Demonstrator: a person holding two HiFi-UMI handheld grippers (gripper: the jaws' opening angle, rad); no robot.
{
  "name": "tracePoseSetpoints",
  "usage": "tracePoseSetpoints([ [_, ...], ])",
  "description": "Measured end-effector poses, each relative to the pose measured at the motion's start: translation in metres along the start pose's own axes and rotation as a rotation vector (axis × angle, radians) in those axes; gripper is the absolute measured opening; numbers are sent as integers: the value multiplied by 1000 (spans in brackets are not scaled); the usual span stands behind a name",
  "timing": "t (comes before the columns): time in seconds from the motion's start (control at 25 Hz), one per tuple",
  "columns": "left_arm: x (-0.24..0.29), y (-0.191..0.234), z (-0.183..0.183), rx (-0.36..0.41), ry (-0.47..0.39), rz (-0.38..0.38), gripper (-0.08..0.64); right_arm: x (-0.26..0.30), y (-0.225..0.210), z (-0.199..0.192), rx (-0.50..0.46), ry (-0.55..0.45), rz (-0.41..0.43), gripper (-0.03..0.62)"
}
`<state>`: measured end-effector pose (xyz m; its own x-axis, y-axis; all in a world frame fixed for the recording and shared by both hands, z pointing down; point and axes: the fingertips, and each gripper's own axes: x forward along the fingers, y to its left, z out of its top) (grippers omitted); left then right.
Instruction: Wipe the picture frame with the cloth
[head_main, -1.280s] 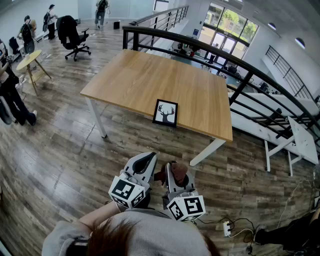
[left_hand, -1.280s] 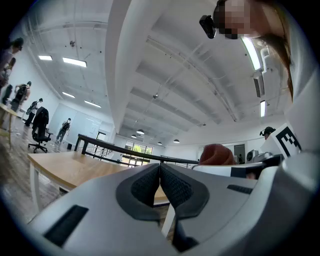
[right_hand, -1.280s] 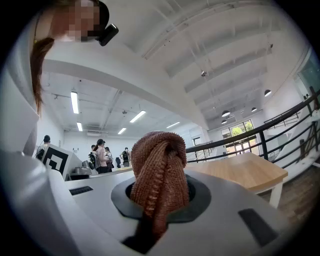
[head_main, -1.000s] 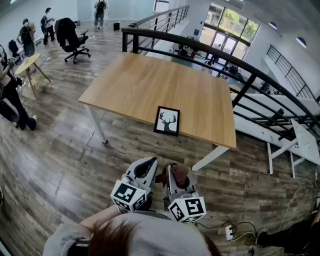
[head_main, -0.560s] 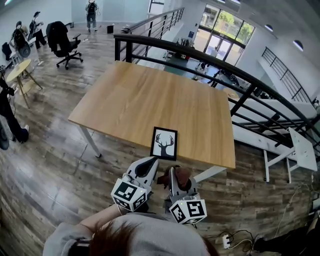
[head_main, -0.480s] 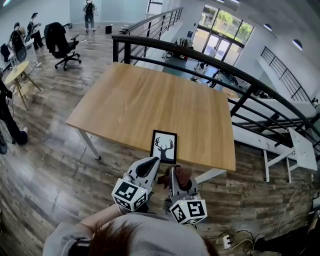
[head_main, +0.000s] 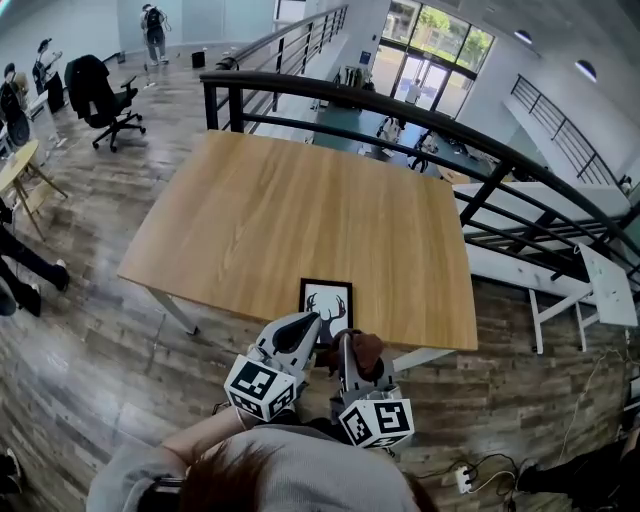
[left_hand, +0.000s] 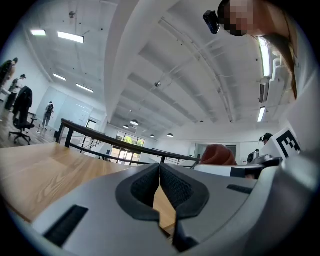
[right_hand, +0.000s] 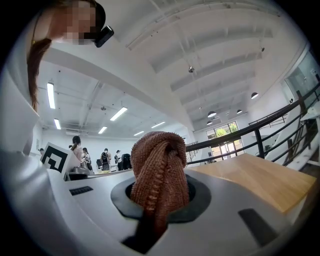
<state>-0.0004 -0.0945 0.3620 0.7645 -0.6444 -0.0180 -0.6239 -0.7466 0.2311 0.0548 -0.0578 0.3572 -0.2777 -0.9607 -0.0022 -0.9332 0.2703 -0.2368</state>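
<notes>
A black picture frame (head_main: 326, 306) with a deer silhouette lies flat near the front edge of the wooden table (head_main: 300, 200). Both grippers are held level just short of that edge. My left gripper (head_main: 303, 326) points at the frame's near left corner; its jaws are shut with nothing between them (left_hand: 160, 186). Just right of it, my right gripper (head_main: 347, 350) is shut on a brown knitted cloth (right_hand: 160, 172), which bulges out past the fingertips. The same cloth (head_main: 362, 347) shows in the head view below the frame's near edge, and as a brown lump (left_hand: 217, 154) in the left gripper view.
A black railing (head_main: 400, 110) runs behind the table. A white table (head_main: 605, 285) stands to the right below the rail. An office chair (head_main: 95, 88) and people stand far left. A power strip (head_main: 466, 479) lies on the wood floor at the lower right.
The table and frame have come closer in the head view as both grippers moved forward to the table's near edge. The jaws and the held cloth look the same.
</notes>
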Motion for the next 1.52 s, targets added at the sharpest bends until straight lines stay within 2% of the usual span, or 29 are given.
tracePoseSetpoints([
  [0.2, 13, -1, -8, -20, 12, -7, 9, 2, -15, -2, 14, 16, -17, 57],
  [0.4, 19, 1, -8, -13, 29, 14, 9, 6, -28, 9, 20, 14, 11, 57],
  [0.52, 24, 10, -22, -64, 77, 17, 9, 12, -37, 12, 29, 23, 16, 57],
  [0.72, 20, 54, -65, -180, 181, 122, 11, 23, -56, -8, 63, 71, 14, 57],
  [0.88, 11, 82, -114, -313, 309, 178, 45, 32, -70, -25, 89, 102, 12, 57],
  [0.96, 6, 88, -144, -383, 387, 181, 101, 36, -75, -31, 101, 117, 9, 57],
  [1.16, 7, 85, -213, -614, 525, 112, 225, 39, -91, -43, 123, 149, -7, 57],
  [1.2, 8, 84, -224, -656, 546, 91, 229, 39, -94, -45, 124, 154, -11, 57],
  [1.32, 15, 83, -246, -762, 584, 41, 232, 40, -99, -47, 129, 159, -16, 57],
  [1.44, 24, 87, -254, -834, 586, 7, 233, 40, -99, -50, 133, 166, -13, 57],
  [1.52, 31, 88, -261, -906, 583, -43, 233, 39, -99, -54, 138, 176, -13, 57],
])
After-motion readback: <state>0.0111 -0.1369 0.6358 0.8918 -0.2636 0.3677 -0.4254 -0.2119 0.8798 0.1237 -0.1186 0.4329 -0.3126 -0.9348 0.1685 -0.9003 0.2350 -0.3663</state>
